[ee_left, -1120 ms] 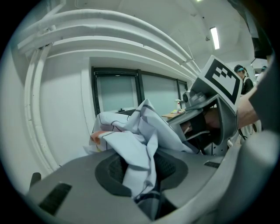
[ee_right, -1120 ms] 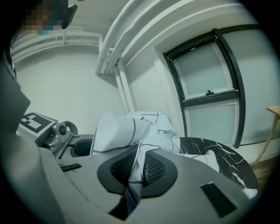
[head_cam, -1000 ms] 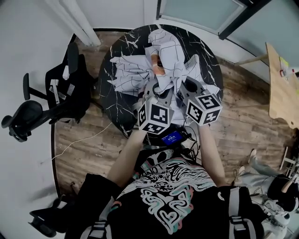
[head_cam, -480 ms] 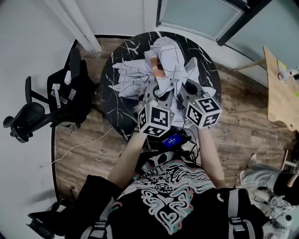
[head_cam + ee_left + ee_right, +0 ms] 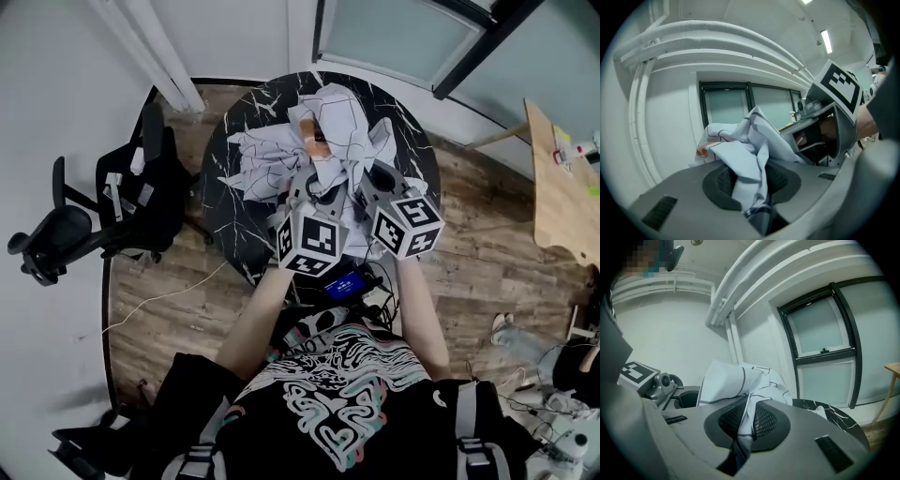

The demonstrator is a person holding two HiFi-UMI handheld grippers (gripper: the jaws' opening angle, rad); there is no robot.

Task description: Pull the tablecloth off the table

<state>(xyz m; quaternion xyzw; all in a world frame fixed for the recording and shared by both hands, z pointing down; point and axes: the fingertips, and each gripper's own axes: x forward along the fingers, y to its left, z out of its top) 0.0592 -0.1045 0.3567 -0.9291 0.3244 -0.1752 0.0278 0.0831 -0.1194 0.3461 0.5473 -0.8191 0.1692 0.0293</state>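
Versus a second ago: tablecloth (image 5: pixel 323 141) bunched tighter toward the table's middle, with more black marble bare round the table (image 5: pixel 234 220) rim. Left gripper (image 5: pixel 307 187) is clamped on a fold of the cloth, and right gripper (image 5: pixel 371 176) likewise, both over the table's near edge. The table is round and stands on a wood floor (image 5: pixel 169 291). Office chair (image 5: pixel 103 216) left of table, window (image 5: pixel 394 28) beyond it.

Tablecloth (image 5: pixel 323 141): white, thin dark grid lines, orange patch near top. Crumpled into raised heap over middle of table; left folds spread flat on tabletop. Near edge pinched in left gripper (image 5: pixel 306 187) and right gripper (image 5: pixel 367 180), both clamped on fabric. Table (image 5: pixel 230 225): round, black marble, white veins; near-left part bare.
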